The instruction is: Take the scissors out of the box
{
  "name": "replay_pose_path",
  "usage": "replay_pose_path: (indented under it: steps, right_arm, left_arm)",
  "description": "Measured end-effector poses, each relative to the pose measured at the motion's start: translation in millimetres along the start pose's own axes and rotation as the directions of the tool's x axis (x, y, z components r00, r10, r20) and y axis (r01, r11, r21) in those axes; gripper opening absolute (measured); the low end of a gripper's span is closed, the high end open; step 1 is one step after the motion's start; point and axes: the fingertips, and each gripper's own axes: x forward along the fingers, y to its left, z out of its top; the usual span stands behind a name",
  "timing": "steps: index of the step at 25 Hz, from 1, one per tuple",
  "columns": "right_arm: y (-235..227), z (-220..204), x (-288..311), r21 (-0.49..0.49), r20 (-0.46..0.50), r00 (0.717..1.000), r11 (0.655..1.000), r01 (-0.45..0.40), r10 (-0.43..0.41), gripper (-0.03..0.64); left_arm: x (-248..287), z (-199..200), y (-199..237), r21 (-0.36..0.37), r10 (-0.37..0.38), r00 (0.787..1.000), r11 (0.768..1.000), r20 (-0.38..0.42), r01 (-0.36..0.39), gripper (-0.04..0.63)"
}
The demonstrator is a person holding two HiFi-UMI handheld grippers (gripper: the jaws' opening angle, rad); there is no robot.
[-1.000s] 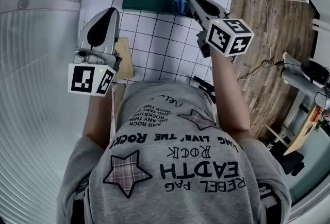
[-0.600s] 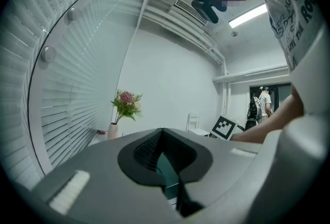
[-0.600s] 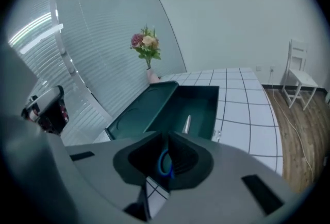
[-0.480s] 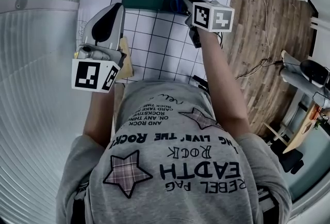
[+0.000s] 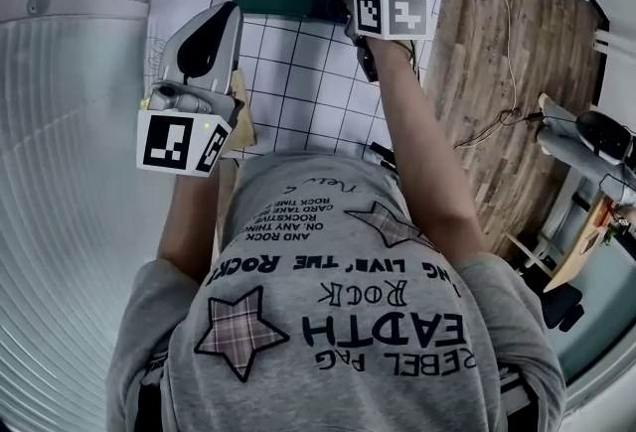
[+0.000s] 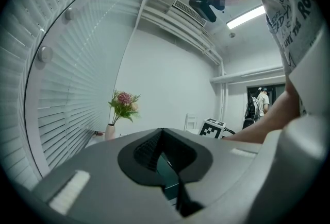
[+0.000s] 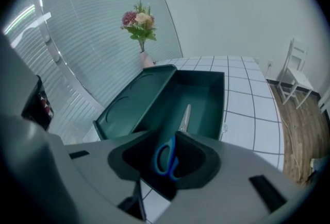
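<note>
My right gripper (image 7: 164, 136) hangs over the open dark green plastic box (image 7: 206, 97), jaws apart. The blue-handled steel scissors (image 7: 184, 117) lie inside, showing in the gap. The box sits on the white gridded tile table (image 7: 255, 115). Pink flowers in a vase (image 7: 139, 24) stand at eleven o'clock, a white slatted chair (image 7: 296, 68) at three. My left gripper (image 6: 163, 135) is closed on nothing.

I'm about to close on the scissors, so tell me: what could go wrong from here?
1. The right gripper has open jaws framing only the blue handles of the scissors; gripped at that end, the blade may swing or slip out.
2. The scissors lie flat on the floor of the box, so the jaws might strike or drag the box.
</note>
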Motion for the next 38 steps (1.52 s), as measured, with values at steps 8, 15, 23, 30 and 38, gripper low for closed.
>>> replay_pose_path:
  steps: [8, 15, 23, 30, 38]
  right_arm:
    - [1.2, -13.8, 18.9, 0.046, -0.172, 0.985, 0.999, 0.001, 0.007, 0.117]
    - [-8.7, -11.2, 28.6, 0.066, -0.253, 0.967, 0.996, 0.053, -0.035, 0.114]
    - [-1.1, -7.1, 42.9, 0.011, -0.306, 0.952, 0.999, 0.035, -0.03, 0.11]
    - [-6.8, -12.3, 51.0, -0.004, -0.407, 0.912, 0.999, 0.049, -0.046, 0.034]
    - [-2.6, -11.0, 57.3, 0.049, -0.417, 0.909, 0.999, 0.011, 0.01, 0.018]
  left_arm:
    - [-1.5, 2.6, -7.0, -0.014, -0.023, 1.0, 1.0, 0.015, 0.023, 0.002]
    - [-4.0, 1.6, -10.0, -0.021, -0.028, 0.999, 0.999, 0.019, 0.029, 0.002]
    - [-4.6, 2.1, -4.5, -0.025, -0.018, 1.0, 1.0, 0.022, 0.018, 0.002]
    - [-5.4, 0.6, 0.6, -0.031, -0.006, 1.0, 0.999, 0.02, 0.007, 0.002]
    - [-4.5, -2.3, 3.1, -0.046, -0.004, 1.0, 0.999, 0.018, 0.005, 0.002]
